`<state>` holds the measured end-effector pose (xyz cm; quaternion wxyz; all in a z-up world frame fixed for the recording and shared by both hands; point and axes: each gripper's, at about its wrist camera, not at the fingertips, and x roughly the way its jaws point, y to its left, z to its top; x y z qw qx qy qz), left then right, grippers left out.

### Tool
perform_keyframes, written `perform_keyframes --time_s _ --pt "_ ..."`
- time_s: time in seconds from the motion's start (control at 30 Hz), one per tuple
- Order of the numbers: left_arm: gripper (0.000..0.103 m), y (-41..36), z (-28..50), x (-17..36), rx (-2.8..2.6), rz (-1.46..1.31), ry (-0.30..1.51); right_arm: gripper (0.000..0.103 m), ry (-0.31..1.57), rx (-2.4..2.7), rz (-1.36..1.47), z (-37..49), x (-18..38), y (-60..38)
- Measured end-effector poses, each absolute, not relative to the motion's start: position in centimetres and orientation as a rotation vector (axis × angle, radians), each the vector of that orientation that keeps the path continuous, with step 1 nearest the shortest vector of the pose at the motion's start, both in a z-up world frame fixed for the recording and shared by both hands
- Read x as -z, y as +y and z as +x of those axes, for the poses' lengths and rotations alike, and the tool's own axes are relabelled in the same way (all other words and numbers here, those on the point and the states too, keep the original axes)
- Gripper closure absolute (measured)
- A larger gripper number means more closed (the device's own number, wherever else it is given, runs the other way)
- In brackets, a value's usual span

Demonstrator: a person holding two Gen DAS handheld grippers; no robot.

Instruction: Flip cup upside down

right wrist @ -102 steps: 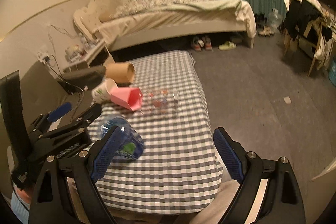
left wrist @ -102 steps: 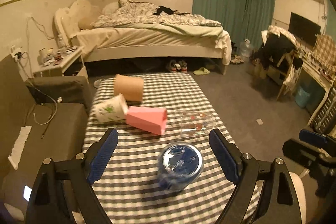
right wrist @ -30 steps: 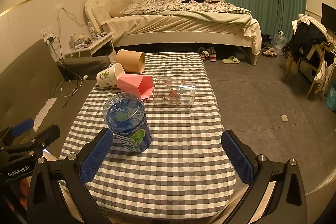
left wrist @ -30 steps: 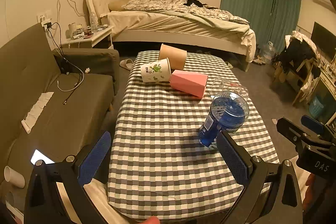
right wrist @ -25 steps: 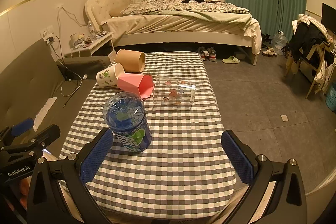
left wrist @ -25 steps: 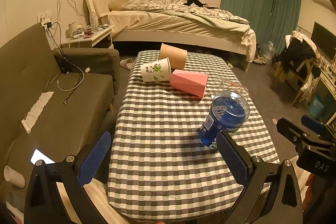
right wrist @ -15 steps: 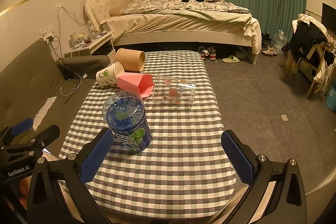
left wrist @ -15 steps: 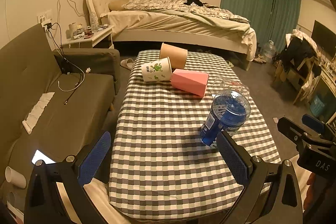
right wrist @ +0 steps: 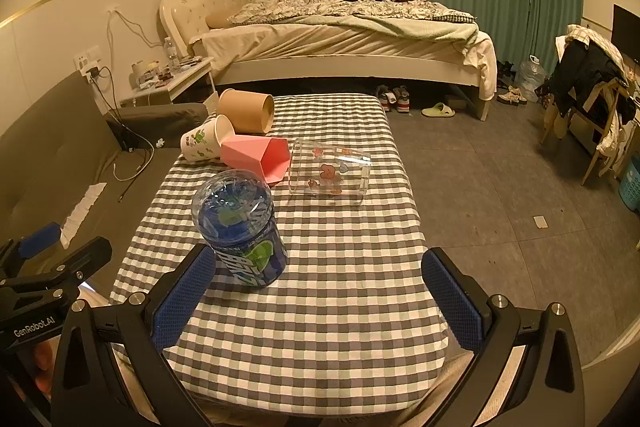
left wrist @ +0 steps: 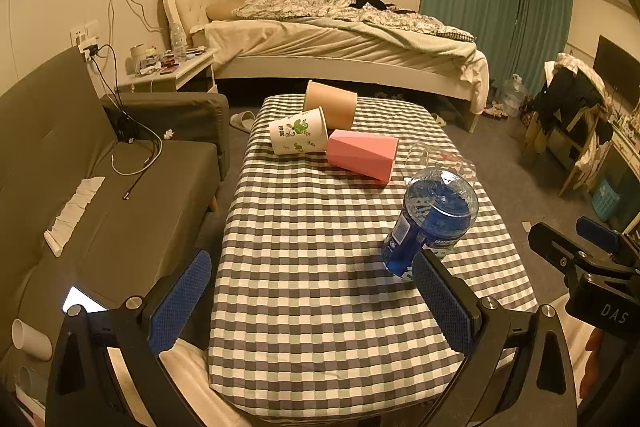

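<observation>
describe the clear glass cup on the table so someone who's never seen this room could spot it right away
Start at the checked table in front of the bed. Past the standing blue cup, four cups lie on their sides; the clear glass cup is the one nearest the table's right edge, beside the pink cup. It alone is see-through, printed with small red and orange cartoon shapes.

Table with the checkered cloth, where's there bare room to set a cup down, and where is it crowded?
The near half of the table is bare, from the blue cup to the front edge; so is the left strip beside it. The far end is crowded: kraft cup, printed paper cup, pink cup and clear glass lie close together.
</observation>
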<state>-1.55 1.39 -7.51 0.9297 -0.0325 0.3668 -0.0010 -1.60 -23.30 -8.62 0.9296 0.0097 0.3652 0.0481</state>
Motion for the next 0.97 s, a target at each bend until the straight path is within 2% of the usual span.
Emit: perform_keyframes --time_s 0.97 --pt "0.0 1.88 -1.77 7.63 0.011 -0.07 0.756 0.0 0.768 -0.097 0.016 -1.29 8.92 -23.05"
